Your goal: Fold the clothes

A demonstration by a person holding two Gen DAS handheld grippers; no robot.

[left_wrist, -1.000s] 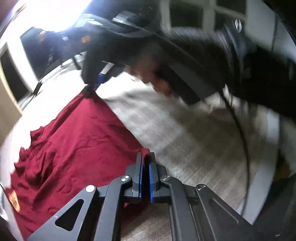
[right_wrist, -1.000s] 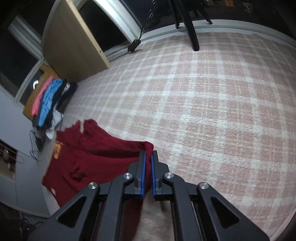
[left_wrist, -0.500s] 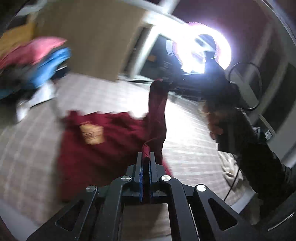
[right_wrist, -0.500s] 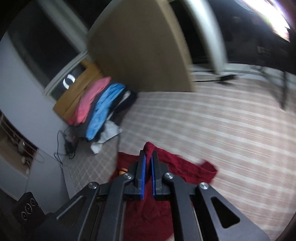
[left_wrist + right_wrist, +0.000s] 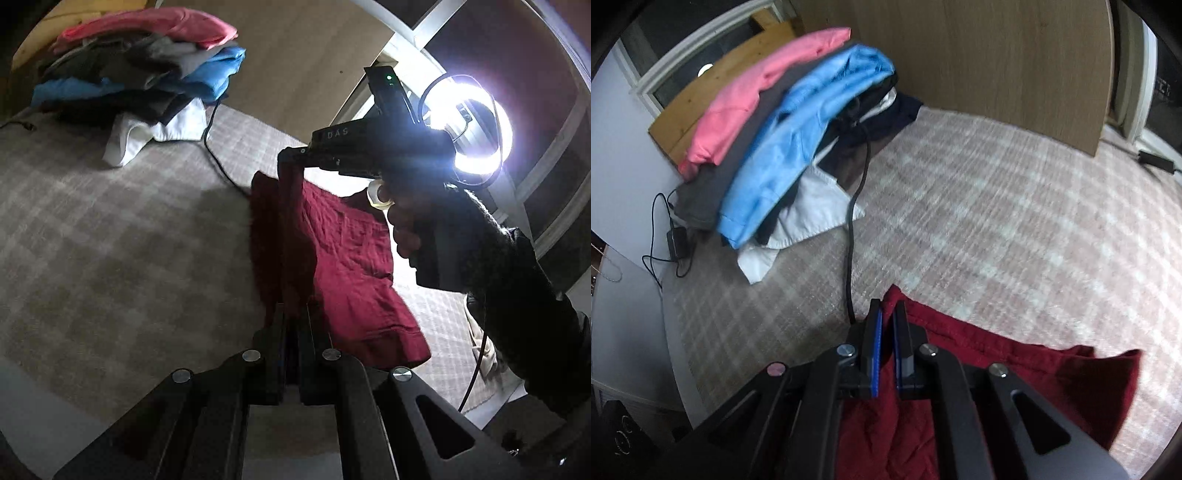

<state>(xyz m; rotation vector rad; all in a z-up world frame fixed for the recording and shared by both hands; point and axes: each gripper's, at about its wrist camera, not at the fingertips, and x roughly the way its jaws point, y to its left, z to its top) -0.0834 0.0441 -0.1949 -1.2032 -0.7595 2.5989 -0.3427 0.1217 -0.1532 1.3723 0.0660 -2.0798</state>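
A dark red garment (image 5: 343, 266) hangs stretched between both grippers above the checked carpet (image 5: 110, 221). My left gripper (image 5: 293, 314) is shut on one edge of it at the bottom of the left wrist view. In that same view the right gripper (image 5: 291, 166), held by a hand in a dark sleeve (image 5: 498, 258), pinches the far corner. In the right wrist view the right gripper (image 5: 887, 314) is shut on the red garment (image 5: 1015, 369), which drapes down and to the right below the fingers.
A pile of folded clothes (image 5: 783, 129), pink, grey, blue, dark and white, lies by a wooden board (image 5: 997, 55). A black cable (image 5: 853, 221) runs across the carpet (image 5: 997, 221) from the pile. A bright ring light (image 5: 476, 129) glares at the right.
Both grippers swung across the room with the red garment, lifting it off the carpet. The clothes pile has come into view and the garment now hangs between the grippers.
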